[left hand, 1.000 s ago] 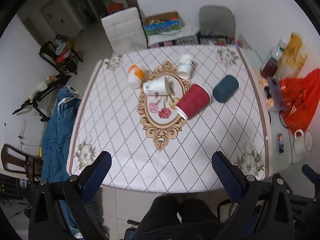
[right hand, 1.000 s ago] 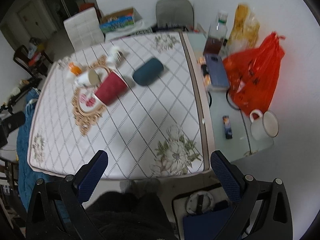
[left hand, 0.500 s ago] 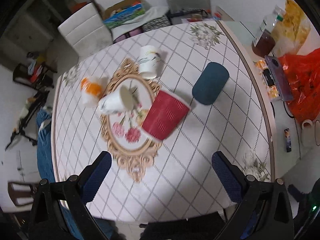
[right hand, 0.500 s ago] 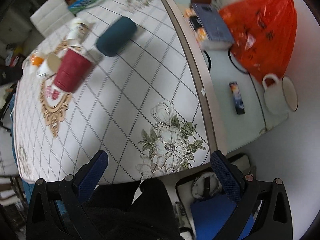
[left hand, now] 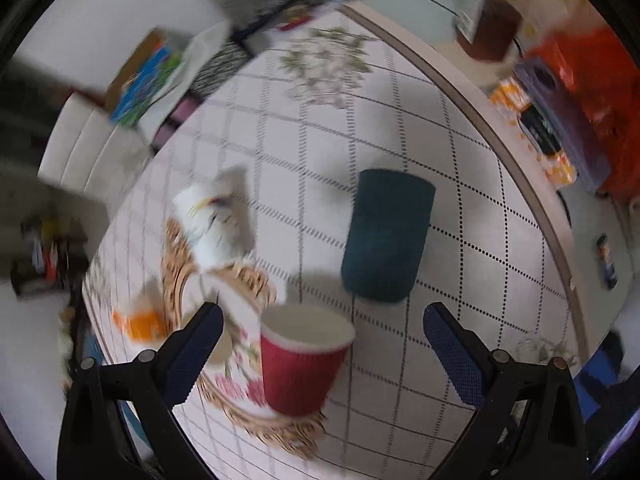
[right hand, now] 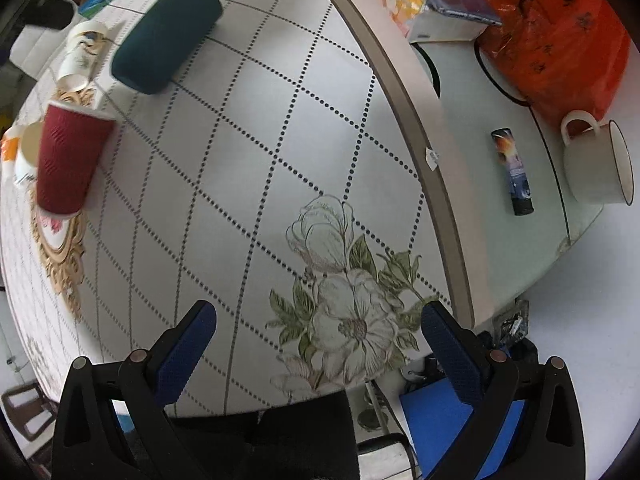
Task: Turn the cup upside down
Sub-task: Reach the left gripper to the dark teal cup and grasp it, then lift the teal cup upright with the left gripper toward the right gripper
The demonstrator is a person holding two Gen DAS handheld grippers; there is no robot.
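A red ribbed paper cup [left hand: 301, 360] lies on its side on the table, its white mouth facing away from me. It sits between the open fingers of my left gripper [left hand: 320, 316], which touch nothing. A dark teal cup [left hand: 386, 236] lies on its side just beyond. A white printed cup [left hand: 216, 224] and an orange-and-white cup [left hand: 140, 322] lie to the left. In the right wrist view the red cup [right hand: 66, 160] and teal cup [right hand: 164, 32] lie far left. My right gripper [right hand: 318, 320] is open and empty over the flower print.
The table has a diamond-pattern cloth [right hand: 248, 128] with a gold-framed flower print [left hand: 248, 400]. On the glass strip at the right stand an orange bag [right hand: 560, 32], a white mug [right hand: 596, 160], a small dark tube [right hand: 514, 172] and a box [right hand: 448, 4].
Both grippers have moved forward and down toward the table. The left has closed in on the red cup, which now lies between its fingers. The left view is motion-blurred.
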